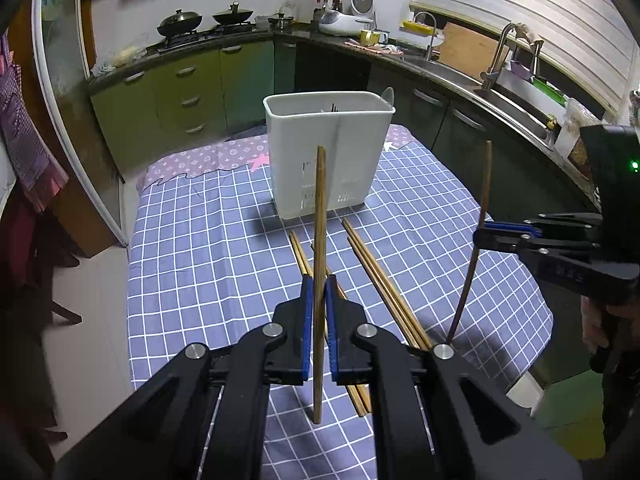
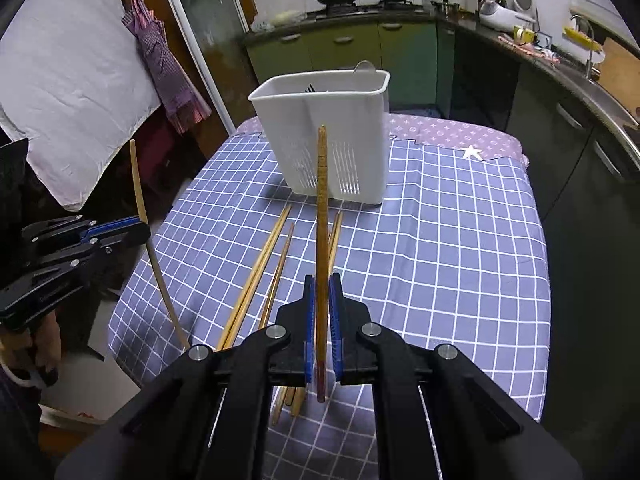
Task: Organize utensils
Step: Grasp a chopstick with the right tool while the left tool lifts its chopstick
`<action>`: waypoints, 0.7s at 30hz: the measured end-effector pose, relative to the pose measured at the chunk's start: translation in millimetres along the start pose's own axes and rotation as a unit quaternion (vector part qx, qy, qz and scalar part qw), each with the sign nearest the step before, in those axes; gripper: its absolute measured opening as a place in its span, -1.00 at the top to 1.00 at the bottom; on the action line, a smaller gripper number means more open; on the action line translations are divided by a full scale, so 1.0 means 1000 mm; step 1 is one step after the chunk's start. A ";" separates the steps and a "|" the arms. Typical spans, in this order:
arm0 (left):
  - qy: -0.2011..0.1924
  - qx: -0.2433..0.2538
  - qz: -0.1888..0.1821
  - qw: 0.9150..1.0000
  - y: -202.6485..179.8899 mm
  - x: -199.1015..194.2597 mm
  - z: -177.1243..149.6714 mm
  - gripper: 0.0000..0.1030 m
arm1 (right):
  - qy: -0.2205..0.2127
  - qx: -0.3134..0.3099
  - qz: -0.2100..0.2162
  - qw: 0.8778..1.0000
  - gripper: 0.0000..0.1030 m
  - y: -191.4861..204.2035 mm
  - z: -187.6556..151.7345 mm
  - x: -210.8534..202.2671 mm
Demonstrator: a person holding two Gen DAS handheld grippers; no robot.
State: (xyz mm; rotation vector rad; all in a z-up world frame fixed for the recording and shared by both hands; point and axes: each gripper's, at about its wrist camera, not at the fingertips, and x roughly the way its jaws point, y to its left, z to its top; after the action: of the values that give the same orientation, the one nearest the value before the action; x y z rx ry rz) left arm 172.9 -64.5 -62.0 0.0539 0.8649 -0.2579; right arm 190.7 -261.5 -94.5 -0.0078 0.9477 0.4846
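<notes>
While both pairs of jaws stand nearly together, each pinches one stick upright above the surface.

Left gripper (image 1: 319,304): black frame, blue pads pressed on a light brown wooden chopstick (image 1: 319,240), which stands near vertical; its lower end hangs clear of the cloth, its top shows in front of the holder. From the right wrist view the same chopstick appears bowed by the lens.

Right gripper (image 2: 322,308): black frame, blue pads pressed on a darker reddish-brown wooden chopstick (image 2: 321,208), upright, its top overlapping the holder's front wall; the lower tip looks reddish.

White plastic utensil holder (image 1: 328,152): rectangular, slotted low on its walls, divided inside, standing at the far middle of the surface. Dark utensil tips and a grey rounded handle show above its rim; what they are cannot be made out.

Loose wooden chopsticks (image 1: 372,264): several lying on the blue-and-white checked tablecloth (image 1: 200,240) between the holder and the grippers; their near ends are hidden behind the gripper frames, so no sure count.

Hands: only part of each shows, at the picture edge.
</notes>
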 end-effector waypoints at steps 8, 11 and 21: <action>-0.009 0.004 -0.009 1.000 -0.002 -0.009 -0.001 0.87 | -0.022 -0.010 0.005 1.000 0.85 0.007 -0.004 -0.016; -0.013 0.004 -0.009 1.000 -0.002 -0.013 -0.002 0.87 | -0.025 -0.013 0.004 1.000 0.85 0.008 -0.004 -0.017; -0.022 0.007 -0.011 1.000 -0.004 -0.017 0.004 0.87 | -0.035 -0.022 -0.004 0.999 0.85 0.012 0.004 -0.022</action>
State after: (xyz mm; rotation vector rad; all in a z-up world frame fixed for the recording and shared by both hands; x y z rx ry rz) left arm 164.6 -65.3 -46.1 0.0509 0.8213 -0.2853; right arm 178.3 -259.0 -72.4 -0.0344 0.8675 0.4949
